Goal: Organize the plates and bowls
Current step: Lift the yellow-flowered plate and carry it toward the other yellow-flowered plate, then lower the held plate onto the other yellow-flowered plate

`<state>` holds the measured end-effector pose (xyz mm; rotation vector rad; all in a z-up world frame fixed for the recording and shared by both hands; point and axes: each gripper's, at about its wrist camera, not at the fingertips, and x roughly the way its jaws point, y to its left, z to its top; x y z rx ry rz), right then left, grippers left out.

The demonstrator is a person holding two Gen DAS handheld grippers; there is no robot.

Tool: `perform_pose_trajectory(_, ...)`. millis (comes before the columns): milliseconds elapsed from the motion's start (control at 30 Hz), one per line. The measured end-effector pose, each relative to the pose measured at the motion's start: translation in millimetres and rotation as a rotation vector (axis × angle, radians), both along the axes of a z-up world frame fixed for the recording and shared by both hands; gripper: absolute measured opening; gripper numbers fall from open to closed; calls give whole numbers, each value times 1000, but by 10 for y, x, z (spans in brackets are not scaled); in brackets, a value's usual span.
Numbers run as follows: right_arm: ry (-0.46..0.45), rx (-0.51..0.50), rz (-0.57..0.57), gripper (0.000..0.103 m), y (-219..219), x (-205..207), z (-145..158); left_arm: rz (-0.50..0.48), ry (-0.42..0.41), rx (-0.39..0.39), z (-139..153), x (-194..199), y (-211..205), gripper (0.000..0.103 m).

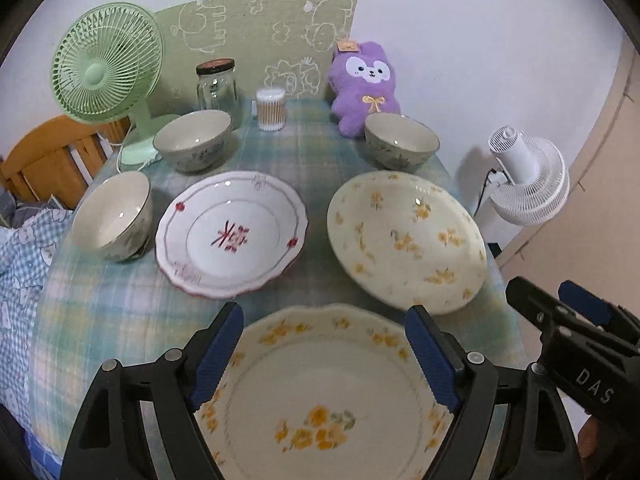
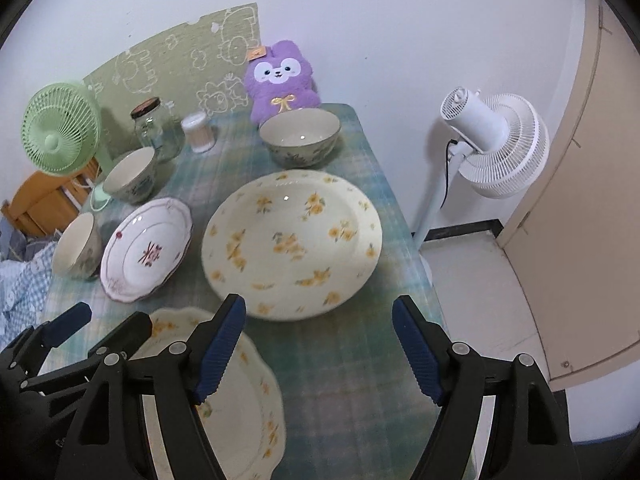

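White walls, a green cartoon-print board propped at the back, and a desk [image 1: 120, 320] under a pale plaid cloth. That's the stage, and it is crowded with crockery.

Three bowls are on show in the left wrist view: one in the upper centre-left [image 1: 193, 139], one in the upper right [image 1: 401, 142] just in front of the purple plush toy [image 1: 363, 86], and one at mid-left [image 1: 113, 215]. Centre frame sits the red-patterned plate [image 1: 231, 233], and just to its right the big yellow-flowered deep plate [image 1: 406, 240], the two close but apart.

Now the key relation. The scalloped yellow-flowered plate [image 1: 324, 396] lies at the bottom centre of the left wrist view, directly under the left gripper [image 1: 330, 356], whose jaws are spread wide and hold nothing; the plate's far rim shows between the blue pads. The right gripper [image 2: 320, 350], also wide apart and empty, looks straight ahead at the deep plate [image 2: 292, 240], with bare cloth beneath it and the scalloped plate [image 2: 240, 400] off to its lower left.

So, as I read it, the left gripper is clearly nearer the scalloped plate, the right nearer the deep one. Round plates offer no long axis, so any pick comes down to catching a rim edge.
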<state>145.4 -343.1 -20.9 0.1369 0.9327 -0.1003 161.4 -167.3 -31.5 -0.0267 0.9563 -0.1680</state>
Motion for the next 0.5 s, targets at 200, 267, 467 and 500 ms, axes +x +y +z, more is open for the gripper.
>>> perform_pose_trajectory(200, 7, -4, 50, 79, -237, 356, -47, 68, 10, 8, -41, 280, -211, 87)
perform_pose_trajectory(267, 17, -2, 70, 79, -306, 496, -87, 91, 21, 17, -87, 366, -279, 88)
perform_pose_trajectory(467, 36, 3, 125, 79, -479, 884, -211, 169, 59, 40, -250, 622, -440, 88)
perform_pose_trajectory(500, 38, 7, 130, 79, -503, 935, -223, 178, 62, 43, -264, 644, -461, 88)
